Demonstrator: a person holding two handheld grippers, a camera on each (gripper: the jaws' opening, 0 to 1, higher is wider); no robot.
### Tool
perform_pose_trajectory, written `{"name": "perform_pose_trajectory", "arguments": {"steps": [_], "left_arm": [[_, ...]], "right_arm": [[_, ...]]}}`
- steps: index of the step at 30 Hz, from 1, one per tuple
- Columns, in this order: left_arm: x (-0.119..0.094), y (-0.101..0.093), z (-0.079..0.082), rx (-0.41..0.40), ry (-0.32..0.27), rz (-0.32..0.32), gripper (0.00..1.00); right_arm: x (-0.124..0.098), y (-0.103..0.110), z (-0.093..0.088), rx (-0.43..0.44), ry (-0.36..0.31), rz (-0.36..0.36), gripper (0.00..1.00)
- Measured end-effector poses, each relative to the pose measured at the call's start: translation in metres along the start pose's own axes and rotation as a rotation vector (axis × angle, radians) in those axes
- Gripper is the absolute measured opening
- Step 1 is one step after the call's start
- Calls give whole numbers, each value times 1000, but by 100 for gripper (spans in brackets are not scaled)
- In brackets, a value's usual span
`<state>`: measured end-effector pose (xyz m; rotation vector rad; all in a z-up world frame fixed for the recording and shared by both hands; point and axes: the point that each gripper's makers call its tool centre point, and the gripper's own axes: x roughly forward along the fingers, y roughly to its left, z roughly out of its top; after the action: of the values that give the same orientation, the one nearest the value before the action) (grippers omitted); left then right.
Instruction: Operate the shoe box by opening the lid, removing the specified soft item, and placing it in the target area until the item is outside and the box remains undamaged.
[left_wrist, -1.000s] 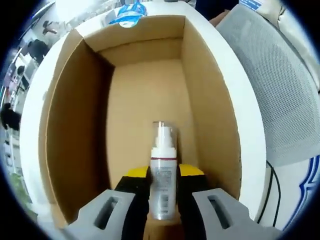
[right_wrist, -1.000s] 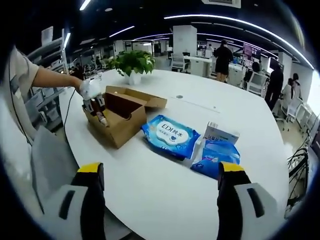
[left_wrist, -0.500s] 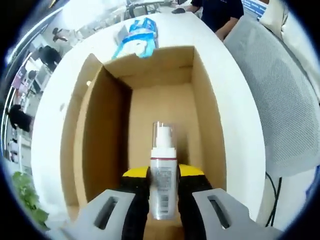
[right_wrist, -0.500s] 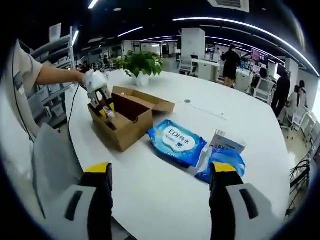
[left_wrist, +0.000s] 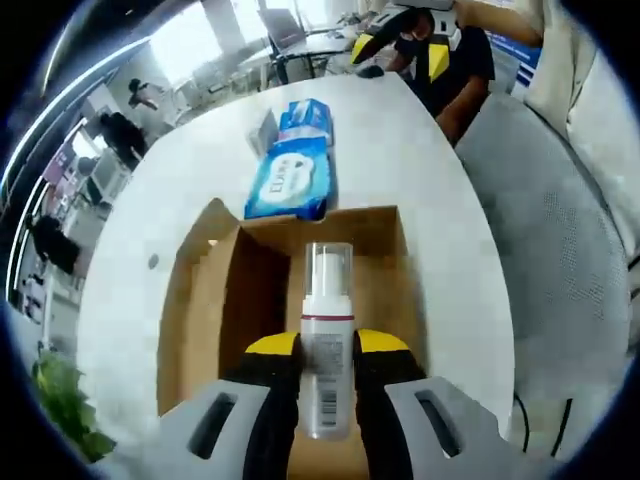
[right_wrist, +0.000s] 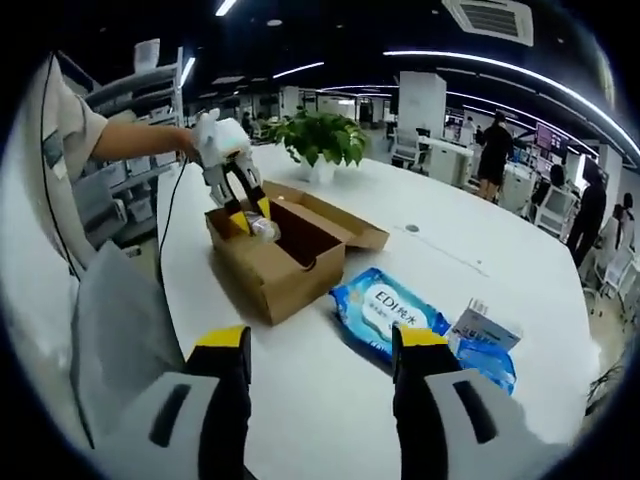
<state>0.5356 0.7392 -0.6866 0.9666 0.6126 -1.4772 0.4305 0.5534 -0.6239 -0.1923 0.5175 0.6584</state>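
Shoe box (left_wrist: 225, 300) open on white table (left_wrist: 400, 150), blue wipes pack (left_wrist: 290, 180) just beyond it. Left gripper (left_wrist: 327, 360) above the box, pointing down, jaws pinching pump bottle (left_wrist: 326, 350). Right gripper (right_wrist: 320, 350) level over table, jaws spread, empty.

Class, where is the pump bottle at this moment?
In the left gripper view, the bottle sits clamped in the left tool, held over the open box.

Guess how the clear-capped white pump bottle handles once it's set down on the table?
The clear-capped white pump bottle, clamped in the left gripper, looks tall and narrow, so probably tips easily. Its round body would likely roll if it falls. The smooth plastic may be slippery.
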Motion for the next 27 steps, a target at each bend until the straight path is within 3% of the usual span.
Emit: {"name": "perform_pose_trajectory", "arguments": {"steps": [11, 22, 27], "left_arm": [[-7, -15, 51, 35, -121, -23, 18], [-11, -29, 86, 70, -208, -46, 18], [-9, -38, 95, 107, -217, -65, 18]], "right_arm": [[16, 27, 19, -45, -46, 89, 39], [26, 46, 36, -117, -87, 167, 32], [30, 52, 44, -147, -101, 188, 30]]}}
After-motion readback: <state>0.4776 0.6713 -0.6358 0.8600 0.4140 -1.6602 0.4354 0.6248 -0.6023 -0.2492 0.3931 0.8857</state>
